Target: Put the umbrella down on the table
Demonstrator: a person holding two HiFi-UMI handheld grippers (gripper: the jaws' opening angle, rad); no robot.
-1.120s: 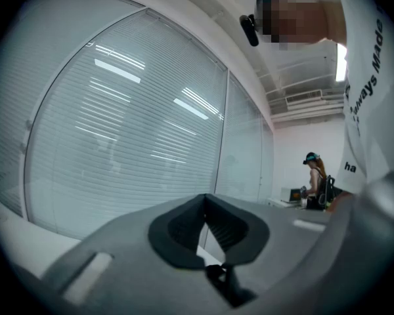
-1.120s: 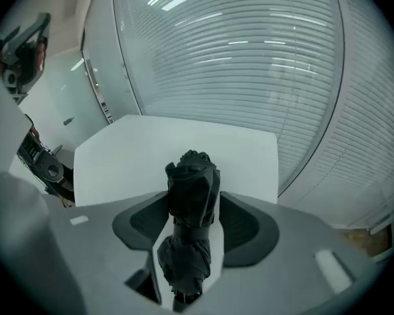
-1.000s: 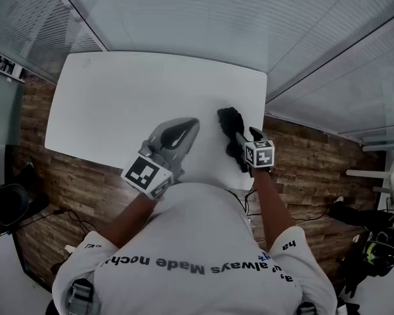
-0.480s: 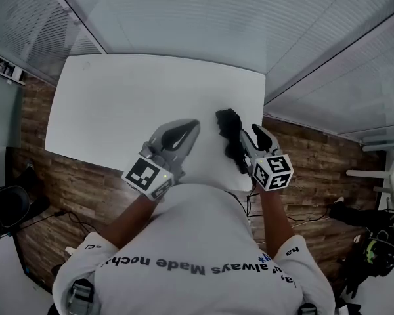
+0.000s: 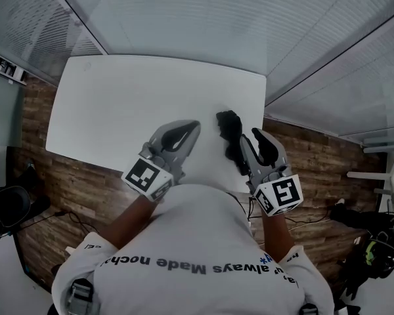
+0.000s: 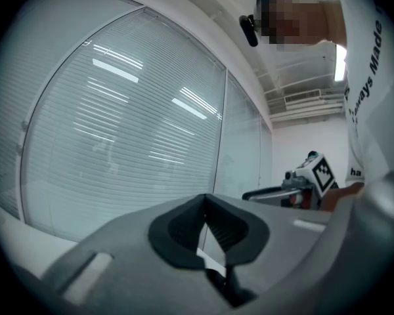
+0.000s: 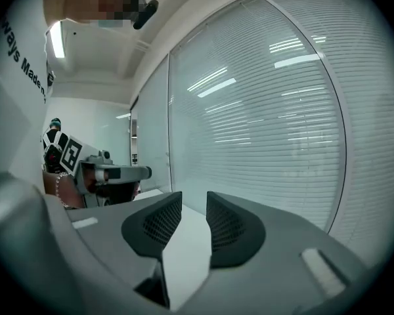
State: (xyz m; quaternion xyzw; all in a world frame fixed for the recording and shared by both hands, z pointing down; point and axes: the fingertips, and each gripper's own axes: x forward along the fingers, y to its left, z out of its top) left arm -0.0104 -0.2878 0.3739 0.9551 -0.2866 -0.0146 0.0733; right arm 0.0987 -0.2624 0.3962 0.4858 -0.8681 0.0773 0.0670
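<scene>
White worktop [image 5: 118, 104] with rounded corners, standing on a wood-plank floor [image 5: 79, 182] that is showing along the worktop's left, near and right edges. A black, collapsed umbrella [image 5: 231, 135] is lying flat on the worktop beside its near right corner. The umbrella's length is running from near the worktop's near edge toward the worktop's middle.

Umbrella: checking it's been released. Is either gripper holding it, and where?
Nothing is held. The umbrella lies on the table; the right gripper, fingers apart and just closing, is empty; the left gripper is shut on nothing.
</scene>
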